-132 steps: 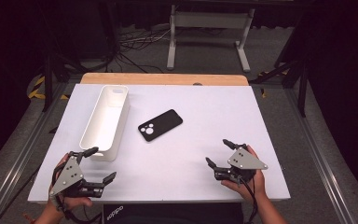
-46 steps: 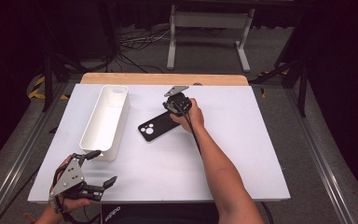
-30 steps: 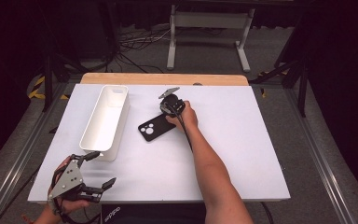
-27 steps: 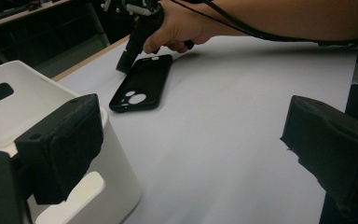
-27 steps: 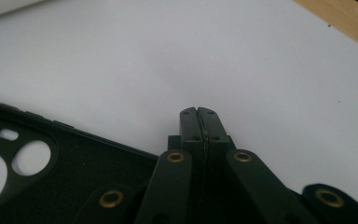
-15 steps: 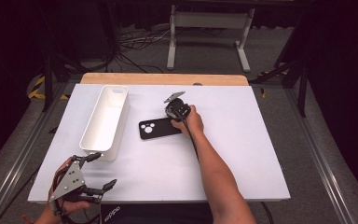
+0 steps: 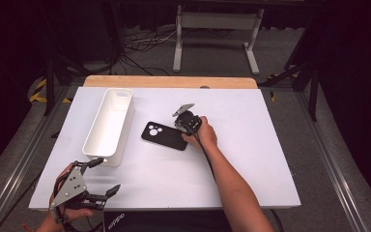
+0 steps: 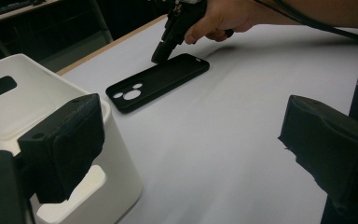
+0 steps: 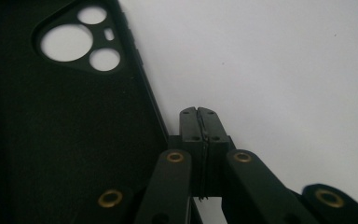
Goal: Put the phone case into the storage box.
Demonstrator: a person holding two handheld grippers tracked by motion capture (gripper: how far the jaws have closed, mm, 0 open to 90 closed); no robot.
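High view: white tabletop (image 7: pixel 251 159) carried a long white plastic bin (image 7: pixel 108 124) at left and a flat black phone case with round camera cut-outs (image 7: pixel 164 136) near the middle, lying open side up. The right gripper view gave what the high view could not: the right tongs (image 9: pixel 199 112) had both jaws pressed flat together with nothing between them, tip set down just beside the case's long edge, apparently touching it. The person's right arm reached forward across the tabletop, right hand (image 7: pixel 204 133) wrapped round the tool just right of the case. The left tongs (image 7: pixel 104 176) sat at the near left corner, jaws spread wide and empty, just beside the bin's near end; the case was well apart from them. The left hand (image 7: pixel 67 205) gripped them from below.
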